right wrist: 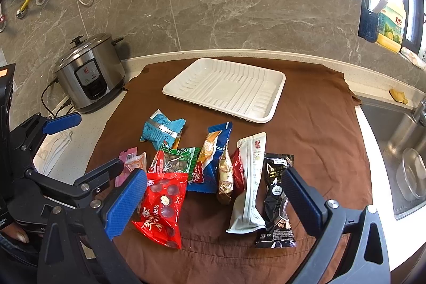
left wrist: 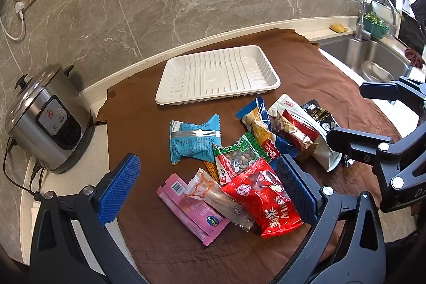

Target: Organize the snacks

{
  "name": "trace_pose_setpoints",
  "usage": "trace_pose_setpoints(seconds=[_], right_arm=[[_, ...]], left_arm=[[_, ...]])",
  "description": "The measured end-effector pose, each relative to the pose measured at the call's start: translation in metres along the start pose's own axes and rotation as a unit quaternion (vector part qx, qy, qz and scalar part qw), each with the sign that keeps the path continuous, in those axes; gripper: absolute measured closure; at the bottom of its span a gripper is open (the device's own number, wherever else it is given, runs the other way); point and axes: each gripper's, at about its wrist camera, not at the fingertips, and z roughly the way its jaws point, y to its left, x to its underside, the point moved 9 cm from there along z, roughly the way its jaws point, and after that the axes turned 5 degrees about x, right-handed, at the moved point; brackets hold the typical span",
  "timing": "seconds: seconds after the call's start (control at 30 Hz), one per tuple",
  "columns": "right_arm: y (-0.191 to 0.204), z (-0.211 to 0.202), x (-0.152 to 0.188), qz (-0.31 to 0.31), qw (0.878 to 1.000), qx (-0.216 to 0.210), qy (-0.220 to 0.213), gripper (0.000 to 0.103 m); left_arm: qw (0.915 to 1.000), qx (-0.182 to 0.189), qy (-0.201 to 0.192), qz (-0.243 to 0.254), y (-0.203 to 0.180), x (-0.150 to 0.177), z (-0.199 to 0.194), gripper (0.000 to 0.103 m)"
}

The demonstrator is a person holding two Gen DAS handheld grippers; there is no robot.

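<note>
A: On the brown cloth (right wrist: 306,129) over the counter, I see the white ribbed plastic tray (right wrist: 226,88) lying flat. Its long axis runs along the marble wall, slightly turned.

B: And the snacks?

A: They lie in a loose pile in front of the tray, apart from it. The tall white pouch (right wrist: 251,182) has its long axis pointing from me toward the tray, and the black packet (right wrist: 277,201) lies just beside it, nearly parallel. The red glossy bag (right wrist: 162,206) is nearest to me on the left, its lower corner tilted toward the left. The pink flat bar (left wrist: 191,209) lies diagonally, partly under a clear wrapper.

B: How are the grippers?

A: My left gripper (left wrist: 207,190) is spread wide above the red bag and touches nothing. My right gripper (right wrist: 213,201) is also spread wide, with the white pouch and black packet between its blue pads (right wrist: 125,201), and it pinches nothing.

B: Other things?

A: A steel rice cooker (right wrist: 90,73) stands left of the cloth.
</note>
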Motion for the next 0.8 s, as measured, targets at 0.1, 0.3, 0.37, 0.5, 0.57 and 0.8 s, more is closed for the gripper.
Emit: trace_pose_setpoints(seconds=[0.1, 0.3, 0.37, 0.5, 0.57, 0.8], right_arm=[[0.0002, 0.0006, 0.0009, 0.000, 1.000, -0.001, 0.002, 0.000], [0.0002, 0.0026, 0.0012, 0.001, 1.000, -0.001, 0.003, 0.000], [-0.0002, 0.0027, 0.0010, 0.001, 1.000, -0.001, 0.003, 0.000], [-0.0002, 0.0029, 0.0011, 0.001, 1.000, -0.001, 0.003, 0.000], [-0.0001, 0.0044, 0.0010, 0.001, 1.000, -0.001, 0.004, 0.000], [0.0000, 0.0059, 0.0024, 0.002, 1.000, -0.002, 0.005, 0.000]], left_arm=[[1.0000, -0.001, 0.001, 0.000, 0.0003, 0.0014, 0.0012, 0.000], [1.0000, 0.001, 0.002, -0.002, 0.0006, 0.0022, 0.0052, 0.000], [1.0000, 0.001, 0.003, -0.002, 0.0011, 0.0022, 0.0048, 0.000], [1.0000, 0.001, 0.002, -0.003, 0.0011, 0.0020, 0.0048, 0.000], [1.0000, 0.001, 0.003, -0.003, 0.0011, 0.0022, 0.0050, 0.000], [1.0000, 0.001, 0.004, -0.004, 0.0012, 0.0021, 0.0074, 0.000]])
